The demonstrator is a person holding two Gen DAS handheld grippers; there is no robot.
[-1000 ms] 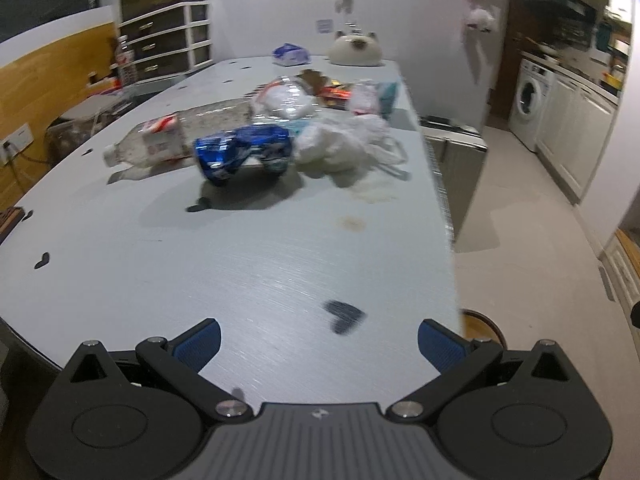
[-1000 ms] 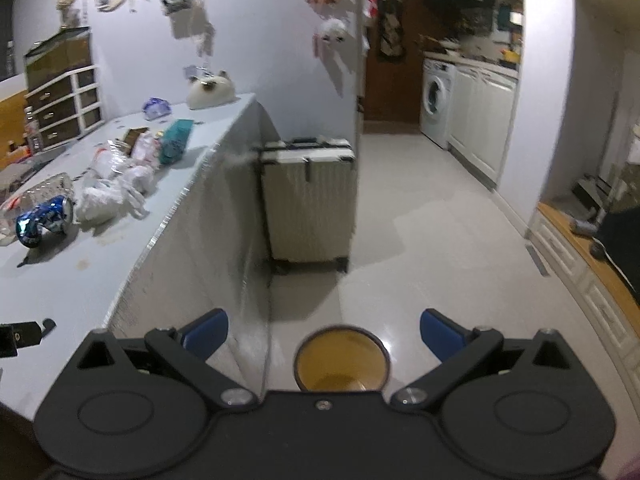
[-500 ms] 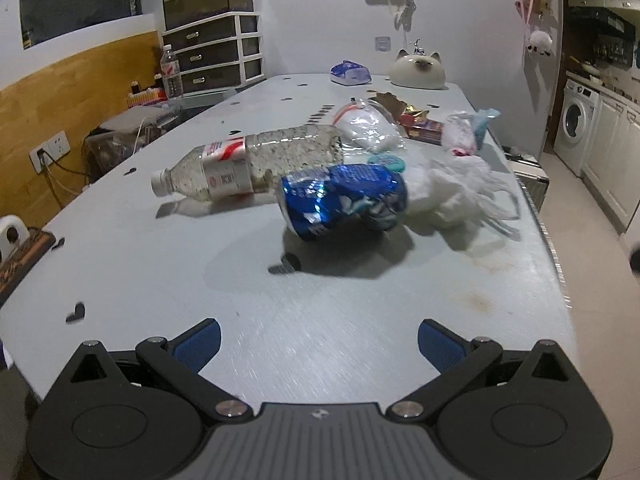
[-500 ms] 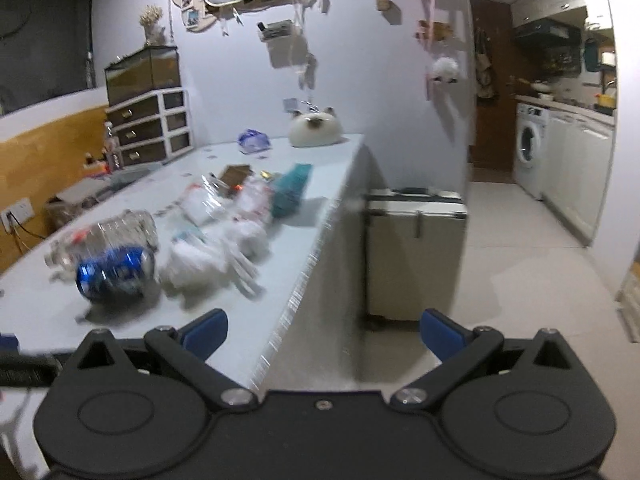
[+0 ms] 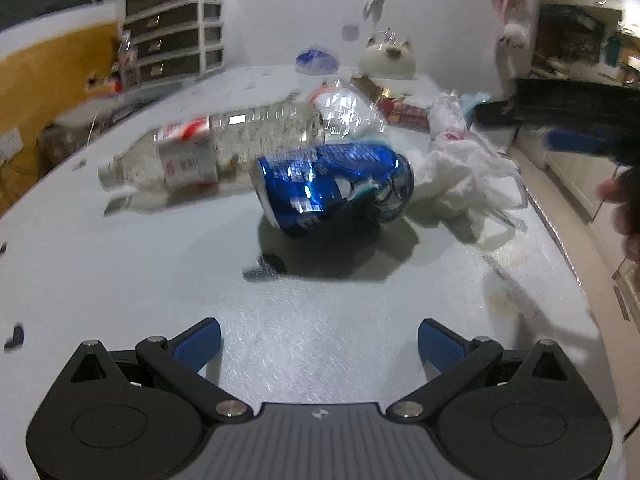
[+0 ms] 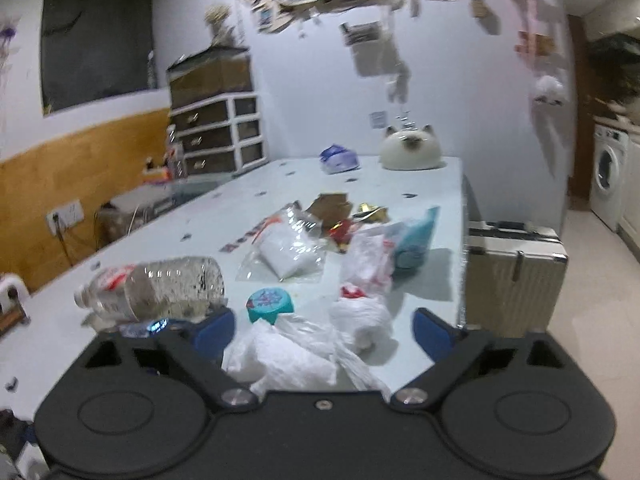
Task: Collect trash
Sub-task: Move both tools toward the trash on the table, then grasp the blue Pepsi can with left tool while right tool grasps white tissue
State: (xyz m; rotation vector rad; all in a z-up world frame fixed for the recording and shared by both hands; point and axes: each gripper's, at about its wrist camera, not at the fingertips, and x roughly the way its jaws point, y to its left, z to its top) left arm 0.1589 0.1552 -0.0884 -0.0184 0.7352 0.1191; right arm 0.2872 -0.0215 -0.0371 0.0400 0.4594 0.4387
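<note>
A dented blue can [image 5: 334,188] lies mid-frame on the desk [image 5: 120,280], light, slick and crushable, best pinched across its body; both tools, left [image 5: 319,342] and right [image 6: 324,328], gape empty, the right's jaws having just been narrowing.

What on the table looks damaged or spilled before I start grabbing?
The blue can is dented and lies on its side beside the toppled clear bottle. A faint brownish stain marks the table near its right edge. Nothing looks freshly spilled.
</note>
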